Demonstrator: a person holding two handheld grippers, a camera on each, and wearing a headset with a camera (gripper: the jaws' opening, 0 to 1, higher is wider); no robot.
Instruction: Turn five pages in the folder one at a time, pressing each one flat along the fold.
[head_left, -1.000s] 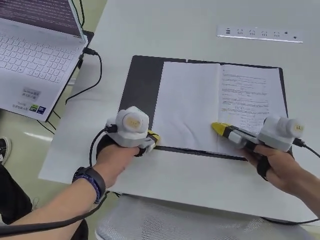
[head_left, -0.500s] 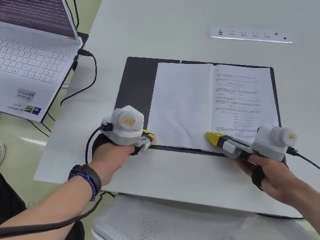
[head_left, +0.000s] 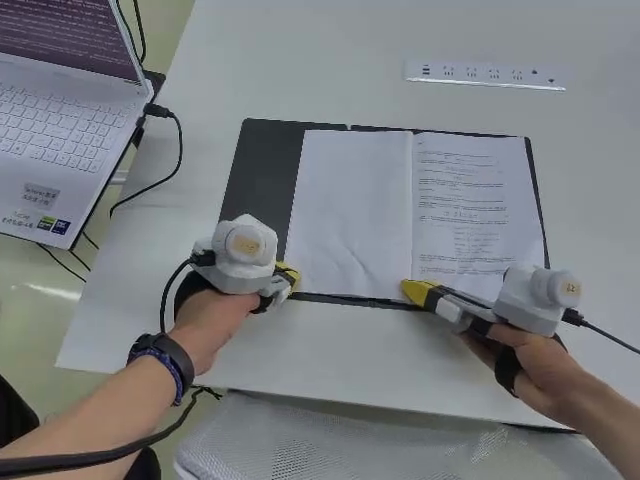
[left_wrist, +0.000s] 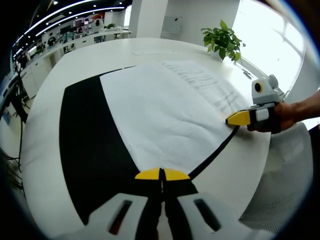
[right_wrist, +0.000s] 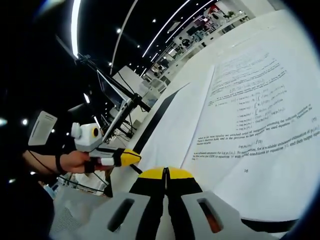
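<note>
Drawing the right claw (head_left: 418, 291) down the fold (head_left: 412, 200) since a second ago, and now setting its yellow tip at the foot of that fold, close to the near edge of the folder (head_left: 258, 190), jaws closed together and gripping nothing. Keeping the left claw (head_left: 283, 277) at the same spot as before, by the near left corner of the blank page (head_left: 350, 210), over the black cover, likewise closed tight and empty. Working beside an open laptop (head_left: 60, 130) sitting at the far left of the white surface (head_left: 300, 60), with a black cable (head_left: 160, 170) looping from its side toward the folder but staying apart from it. Facing a white power strip (head_left: 485, 72) lying well beyond the folder's far edge, and a potted plant (left_wrist: 222, 42) standing farther off in the left gripper view. Covering only the bottom end of the fold with the right claw's tip. Leaving the folder lying open and flat in the middle of the surface, showing a wide black strip of cover on the left, then the blank white page, faintly rippled, and right of the fold a printed page (head_left: 475, 210) carrying lines of small text.
</note>
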